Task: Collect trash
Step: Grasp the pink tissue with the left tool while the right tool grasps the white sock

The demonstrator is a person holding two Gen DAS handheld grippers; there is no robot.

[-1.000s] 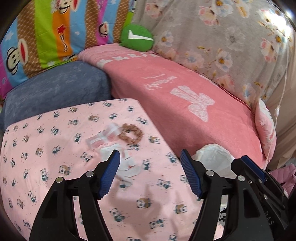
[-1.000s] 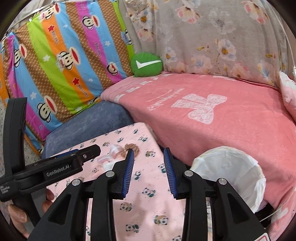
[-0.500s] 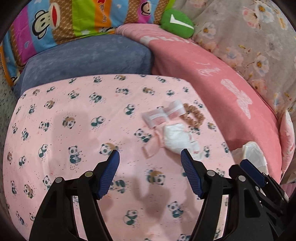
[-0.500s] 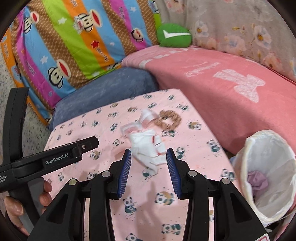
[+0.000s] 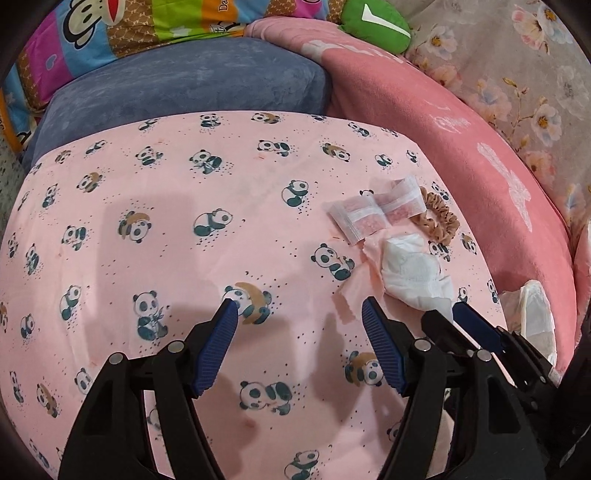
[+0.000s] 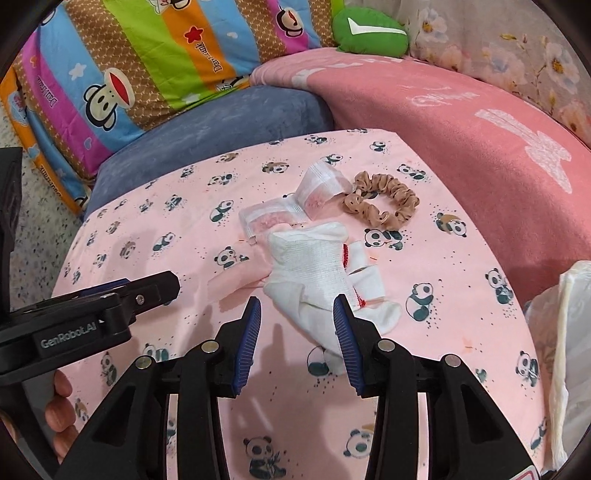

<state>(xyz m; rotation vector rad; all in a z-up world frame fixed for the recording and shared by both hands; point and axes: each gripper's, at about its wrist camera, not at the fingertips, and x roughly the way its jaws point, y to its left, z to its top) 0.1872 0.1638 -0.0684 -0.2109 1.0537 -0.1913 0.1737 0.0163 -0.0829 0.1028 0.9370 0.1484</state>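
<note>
On the pink panda-print surface (image 6: 406,362) lie a crumpled white cloth with red trim (image 6: 314,269), two clear plastic packets with pink contents (image 6: 291,206) and a tan scrunchie (image 6: 384,203). My right gripper (image 6: 297,314) is open, its fingertips on either side of the near end of the white cloth. My left gripper (image 5: 299,314) is open and empty over bare fabric, left of the white cloth (image 5: 410,273) and packets (image 5: 376,214). The white-lined trash bag (image 6: 569,354) stands at the right edge, and it shows in the left wrist view (image 5: 532,310) too.
A blue cushion (image 6: 214,122) lies behind the panda surface, a striped monkey-print pillow (image 6: 147,59) behind that. A pink blanket (image 6: 461,110) covers the seat on the right, with a green cushion (image 6: 369,33) and a floral cover (image 5: 517,62) at the back.
Both grippers have tilted down and moved in over the panda surface. The right gripper's fingers have opened wider and now straddle the white cloth. The left gripper has shifted left of the items.
</note>
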